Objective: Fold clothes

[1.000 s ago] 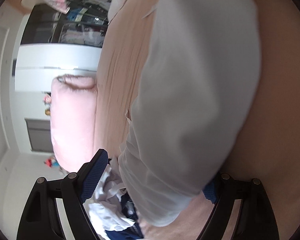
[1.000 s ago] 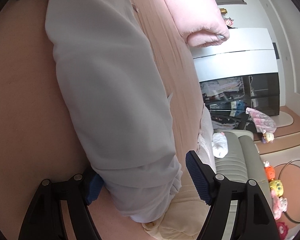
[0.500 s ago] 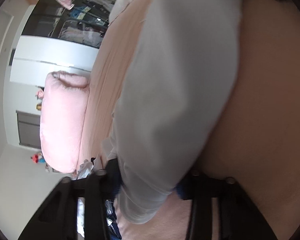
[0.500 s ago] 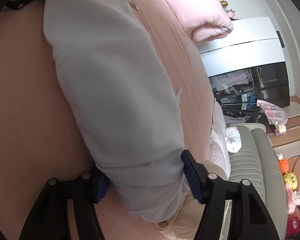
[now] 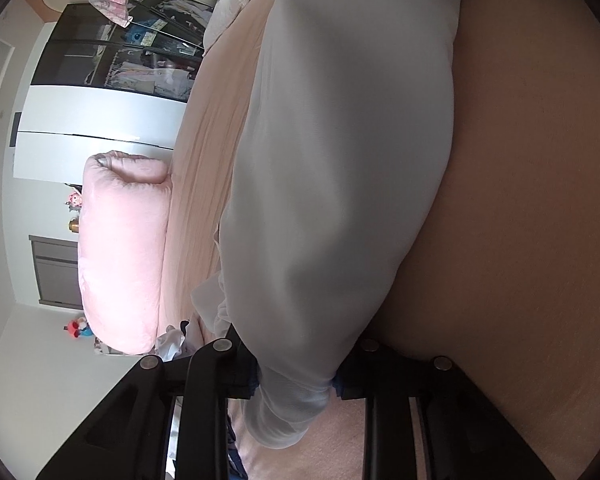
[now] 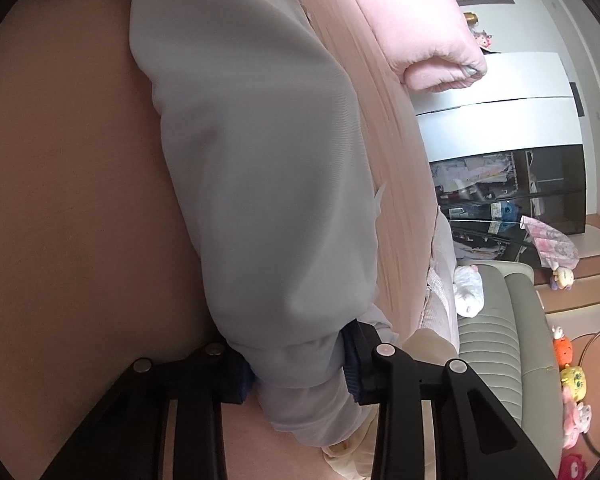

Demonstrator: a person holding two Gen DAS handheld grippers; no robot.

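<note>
Left hand-held gripper [image 5: 296, 380]: clamped on one end of a pale grey garment [image 5: 340, 168], cloth bunched between the blue pads, jaws just closed down onto it. Lying lengthwise on the pink bed [image 5: 520, 200], stretching straight away from this gripper, long axis running along the pointing direction toward the far end. Right hand-held gripper [image 6: 300, 376]: pinching the opposite end of the same garment [image 6: 260, 152], fabric squeezed between its pads, jaws likewise just drawn in on the cloth, with a loose flap hanging below the grip. From here too, reaching straight ahead, away from the fingers. Judged from both views: held taut-ish between two grips at opposite ends, neither hand nearer the middle; the coming fold probably turns on bringing one end over along that long axis to meet the other.

Only in the left view: a pink pillow [image 5: 120, 256] beside the bed's far edge seen full length, dark and white clothes [image 5: 172, 340] heaped near the fingers, small figures against the wall. Only in the right view: a grey ribbed couch [image 6: 496, 340], bright toys [image 6: 572, 380] on the floor. Shared by both: the dark glass-fronted cabinet [image 6: 540, 196].
</note>
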